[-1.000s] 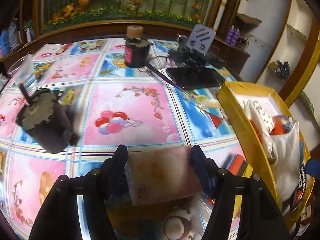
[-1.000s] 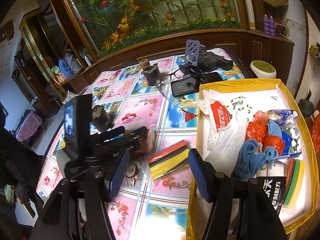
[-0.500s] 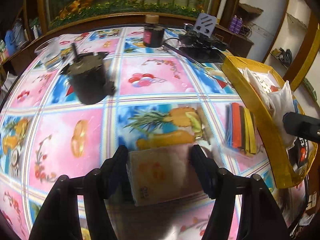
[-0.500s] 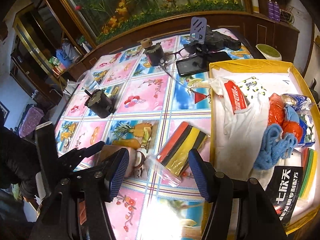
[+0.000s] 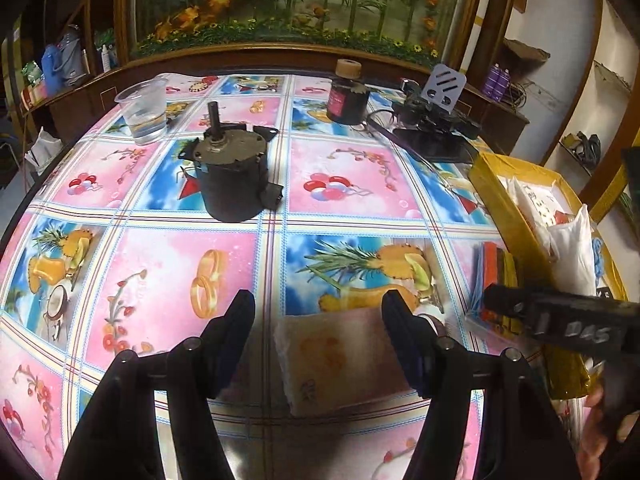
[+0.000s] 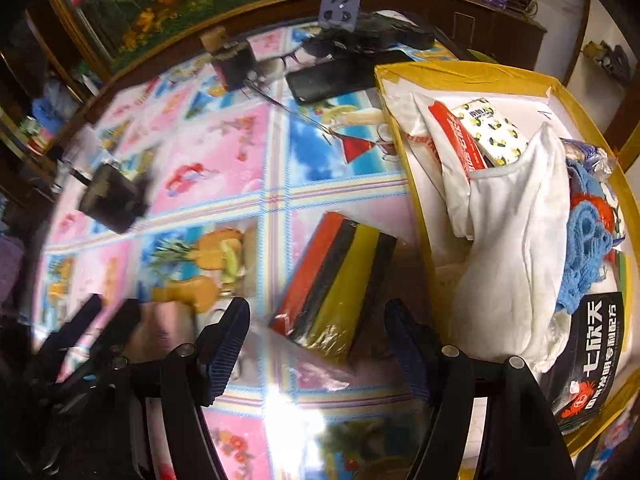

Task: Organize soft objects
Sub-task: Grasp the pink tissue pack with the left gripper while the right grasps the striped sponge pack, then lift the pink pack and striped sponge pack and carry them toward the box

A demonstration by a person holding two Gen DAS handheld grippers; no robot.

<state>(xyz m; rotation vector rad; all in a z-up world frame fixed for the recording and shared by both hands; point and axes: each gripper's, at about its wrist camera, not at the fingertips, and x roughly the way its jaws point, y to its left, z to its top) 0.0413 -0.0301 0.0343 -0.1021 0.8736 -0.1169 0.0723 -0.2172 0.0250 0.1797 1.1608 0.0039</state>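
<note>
My left gripper (image 5: 318, 316) is shut on a pale pink soft block (image 5: 340, 360), which sits skewed toward the right finger, low over the tablecloth. A striped red, black and yellow sponge pack (image 6: 336, 276) in clear wrap lies beside the yellow box (image 6: 400, 128). My right gripper (image 6: 318, 320) points down at it with its jaws opening. The pack's near end lies between the fingertips and neither pad touches it. In the left wrist view the pack (image 5: 492, 268) shows at the right, partly behind the right gripper's black housing (image 5: 560, 320).
The box holds a white cloth (image 6: 512, 240), a blue knit piece (image 6: 588, 248) and a black packet (image 6: 588, 360). On the table stand a dark motor (image 5: 232, 176), a plastic cup of water (image 5: 142, 108), a corked jar (image 5: 346, 96), a phone (image 6: 332, 76) and a phone stand (image 5: 444, 88).
My left gripper has drawn back and left from the box with the pink block, which now sits nearer the right finger. My right gripper has dropped onto the striped pack and widened.
</note>
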